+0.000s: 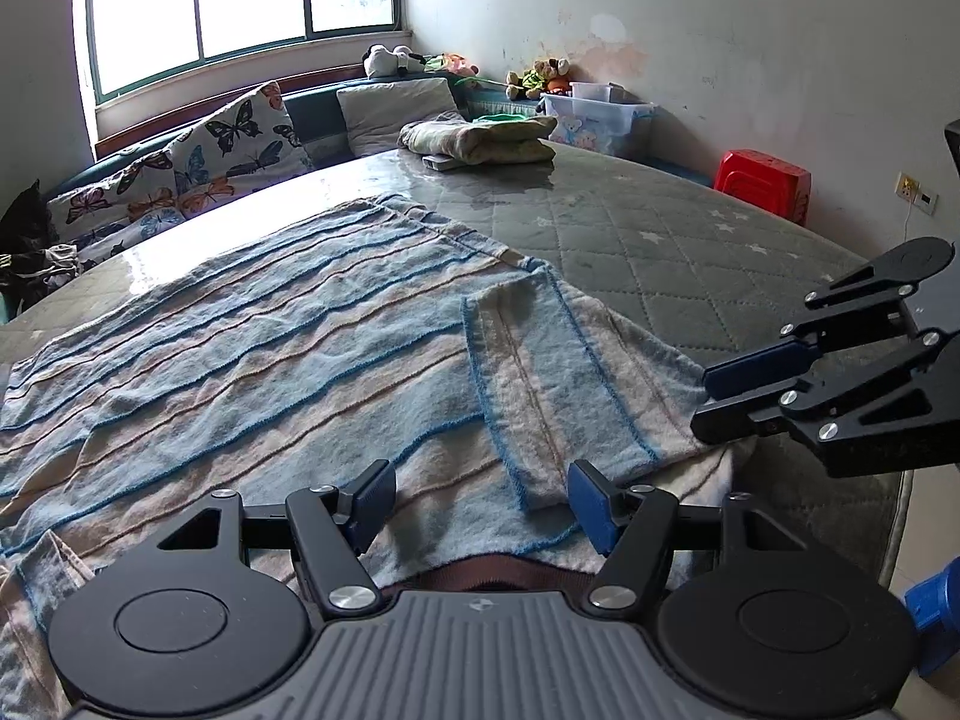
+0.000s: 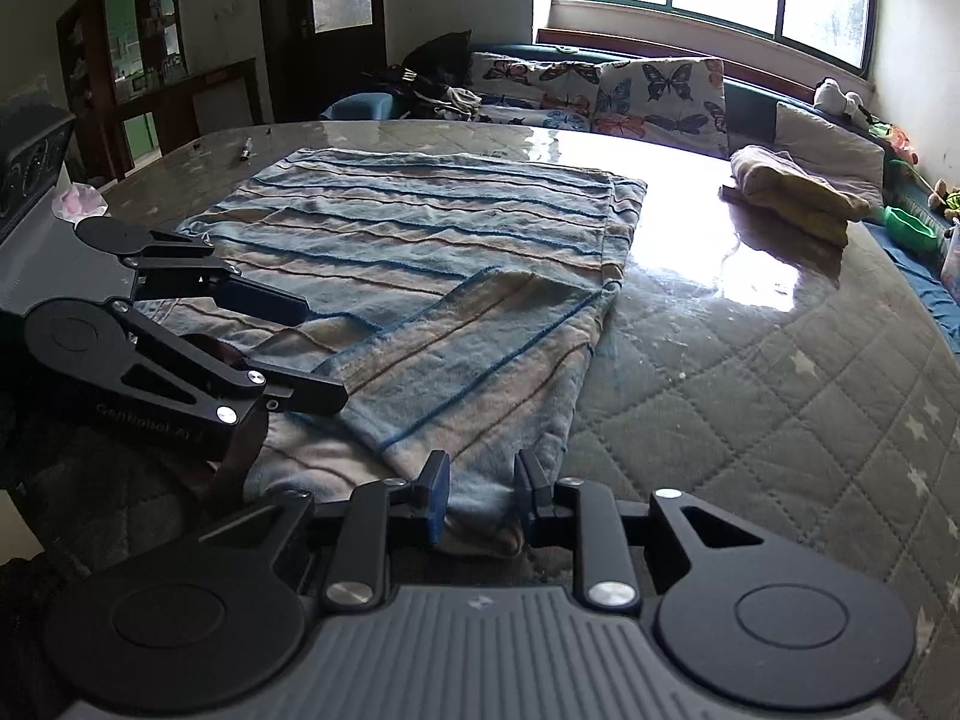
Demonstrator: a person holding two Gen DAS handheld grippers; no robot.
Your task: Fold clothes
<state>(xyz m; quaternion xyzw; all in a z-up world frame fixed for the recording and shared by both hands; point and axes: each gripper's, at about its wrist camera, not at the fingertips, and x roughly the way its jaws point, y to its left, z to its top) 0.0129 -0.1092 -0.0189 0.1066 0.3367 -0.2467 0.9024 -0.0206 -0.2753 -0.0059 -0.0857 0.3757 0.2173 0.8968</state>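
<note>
Across the quilted mattress [image 1: 690, 240] lies the striped garment [image 1: 270, 336], blue and beige, spread flat with its near hem toward me and one sleeve [image 1: 540, 372] folded back over the body. My left claw [image 1: 480, 504] hangs low over that near hem with its jaws spread wide, nothing between the pads but the cloth lying beneath them. My right claw [image 2: 480, 498] sits at the sleeve side of the garment, its jaws parted a little, with the end of the sleeve [image 2: 480, 396] lying in the gap; I cannot tell whether the pads touch it, but they do not pinch it. Seen from the left wrist, the right claw [image 1: 708, 396] reaches in from the sleeve side, its fingertips just at the garment's edge. Beyond the garment, near the far edge of the mattress, rests a folded yellowish bundle [image 1: 480, 141], well apart from it. Butterfly-print cushions [image 1: 222, 150] line the mattress's far side under the window [image 1: 240, 0].
</note>
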